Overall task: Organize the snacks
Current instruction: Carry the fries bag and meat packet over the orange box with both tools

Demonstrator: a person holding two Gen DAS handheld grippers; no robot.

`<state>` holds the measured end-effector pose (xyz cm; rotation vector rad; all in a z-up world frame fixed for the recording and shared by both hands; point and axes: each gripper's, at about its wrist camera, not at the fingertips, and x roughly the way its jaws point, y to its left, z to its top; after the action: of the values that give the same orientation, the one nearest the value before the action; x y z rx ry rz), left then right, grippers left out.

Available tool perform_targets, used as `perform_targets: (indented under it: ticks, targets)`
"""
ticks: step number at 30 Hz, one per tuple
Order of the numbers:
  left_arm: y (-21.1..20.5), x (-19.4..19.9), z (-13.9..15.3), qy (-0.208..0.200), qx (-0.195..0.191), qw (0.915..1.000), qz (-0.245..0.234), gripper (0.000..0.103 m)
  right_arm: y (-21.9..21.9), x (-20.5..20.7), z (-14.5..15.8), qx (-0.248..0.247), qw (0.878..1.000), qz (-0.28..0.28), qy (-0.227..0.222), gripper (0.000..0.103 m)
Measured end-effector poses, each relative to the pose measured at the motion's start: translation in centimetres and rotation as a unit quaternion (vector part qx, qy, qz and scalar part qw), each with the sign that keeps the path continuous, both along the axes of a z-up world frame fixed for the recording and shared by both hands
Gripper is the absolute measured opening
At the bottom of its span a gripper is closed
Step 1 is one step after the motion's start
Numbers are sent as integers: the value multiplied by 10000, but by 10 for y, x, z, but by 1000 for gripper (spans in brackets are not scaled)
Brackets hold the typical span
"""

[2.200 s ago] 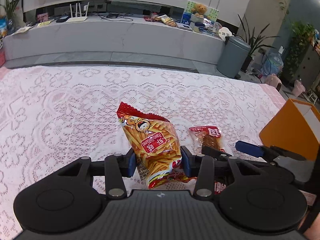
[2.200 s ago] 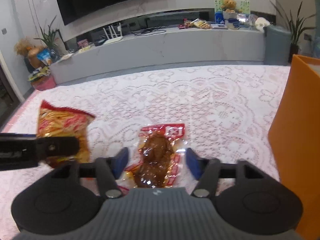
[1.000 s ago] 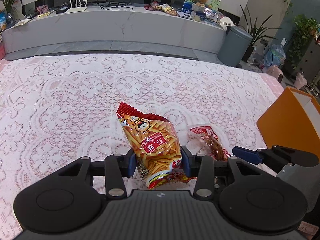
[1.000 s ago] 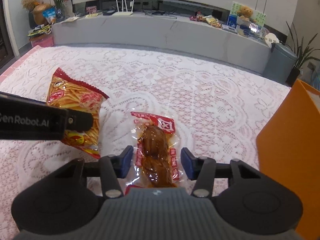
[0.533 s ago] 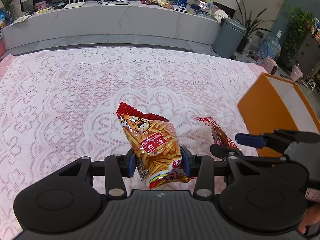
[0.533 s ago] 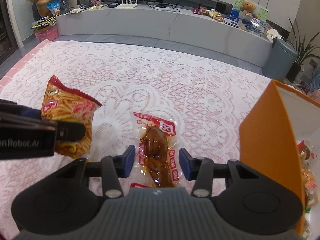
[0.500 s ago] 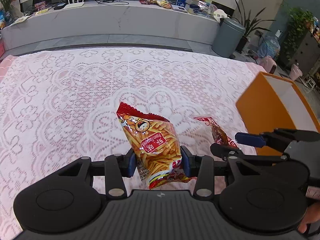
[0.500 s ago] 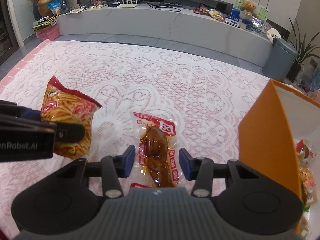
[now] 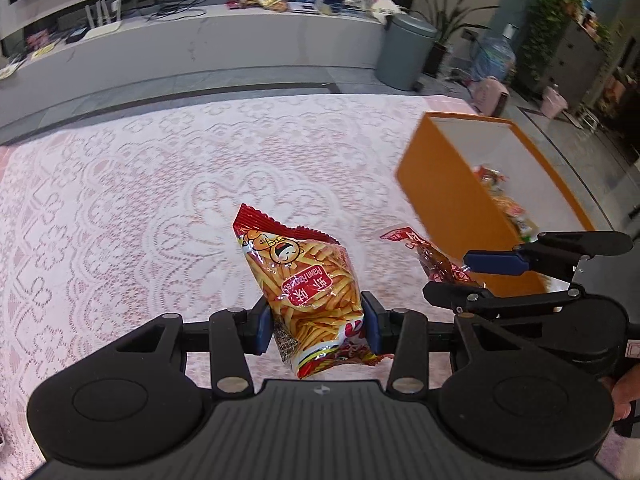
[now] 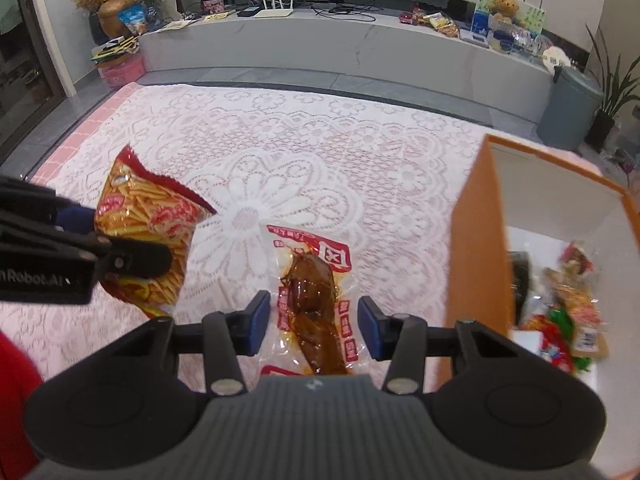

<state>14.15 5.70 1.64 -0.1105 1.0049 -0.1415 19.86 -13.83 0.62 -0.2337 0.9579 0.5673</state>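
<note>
- Fingers of the left gripper [image 9: 316,322] sit clamped on a bag of prawn-flavoured sticks [image 9: 308,280], held clear above the lace-covered table [image 9: 120,208]; the bag reads "Prawn Flavoured" beside Chinese characters and a cartoon face.
- Fingers of the right gripper [image 10: 314,324] pinch a clear vacuum pack of braised meat [image 10: 314,296], red-edged with Chinese print I cannot read; its blue pads look slightly off the pack's sides, yet the pack hangs in the air, so it seems gripped.
- Side lettering on the left gripper's body reads "nRobot.AI", cut off at the frame edge.
- Further right stands the orange box [image 10: 472,248], open-topped, with several wrapped snacks [image 10: 568,304] lying inside already.
- By my judgement the sorting is well along: some snacks are boxed, these two are lifted and near the box, and dropping them in remains.
</note>
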Motion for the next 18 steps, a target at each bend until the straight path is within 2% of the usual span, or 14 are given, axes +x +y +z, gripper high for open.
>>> perform_targets:
  ticks: [11, 18]
  targets:
    - [-77, 7, 40, -365, 26, 9968, -709, 49, -67, -23, 47, -177, 9983, -68, -544, 46]
    - [-133, 30, 43, -374, -23, 9925, -1161, 49, -108, -20, 46, -612, 9962, -102, -608, 46]
